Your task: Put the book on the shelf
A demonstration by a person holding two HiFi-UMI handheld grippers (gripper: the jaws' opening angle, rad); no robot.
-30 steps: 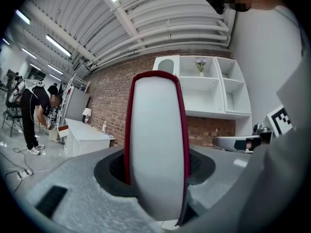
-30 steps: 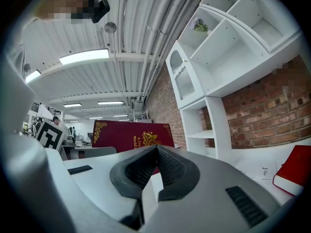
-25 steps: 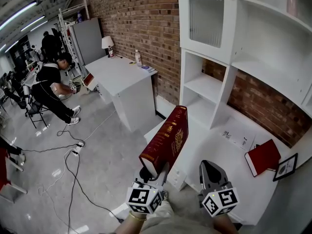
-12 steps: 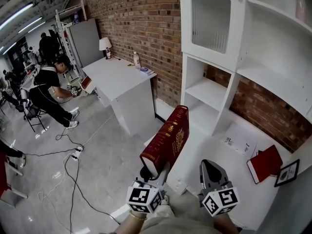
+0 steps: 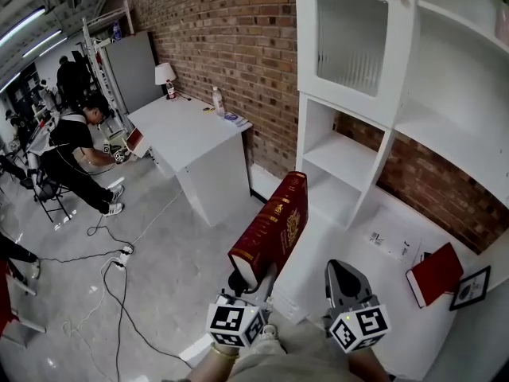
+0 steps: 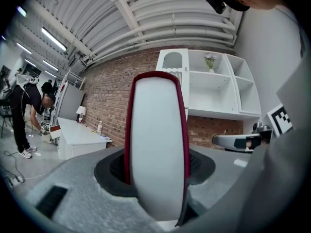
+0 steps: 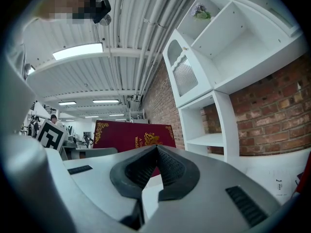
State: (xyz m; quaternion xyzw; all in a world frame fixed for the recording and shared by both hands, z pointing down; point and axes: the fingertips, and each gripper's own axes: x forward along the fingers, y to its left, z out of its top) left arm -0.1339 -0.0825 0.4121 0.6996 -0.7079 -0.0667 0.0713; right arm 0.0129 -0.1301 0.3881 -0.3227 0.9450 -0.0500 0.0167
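A thick dark red book [image 5: 272, 228] with gold print stands tilted up in my left gripper [image 5: 253, 278], which is shut on its lower end. In the left gripper view the book's white page edge [image 6: 158, 149] fills the gap between the jaws. My right gripper [image 5: 343, 278] hangs beside it to the right, shut and empty, its jaws meeting at a point [image 7: 156, 148]; the book's cover [image 7: 129, 135] shows behind them. The white shelf unit [image 5: 350, 146] with open compartments stands ahead against the brick wall.
A second red book [image 5: 433, 273] and a framed picture [image 5: 472, 287] lie on the low white counter [image 5: 374, 281] at the right. A white desk [image 5: 187, 138] with a lamp and bottle stands left. Cables cross the floor [image 5: 119, 257]; a person [image 5: 75, 153] crouches far left.
The view has shifted slightly, with the shelf unit sliding a little right and down in the head view. Both grippers and the book keep their places in the frame.
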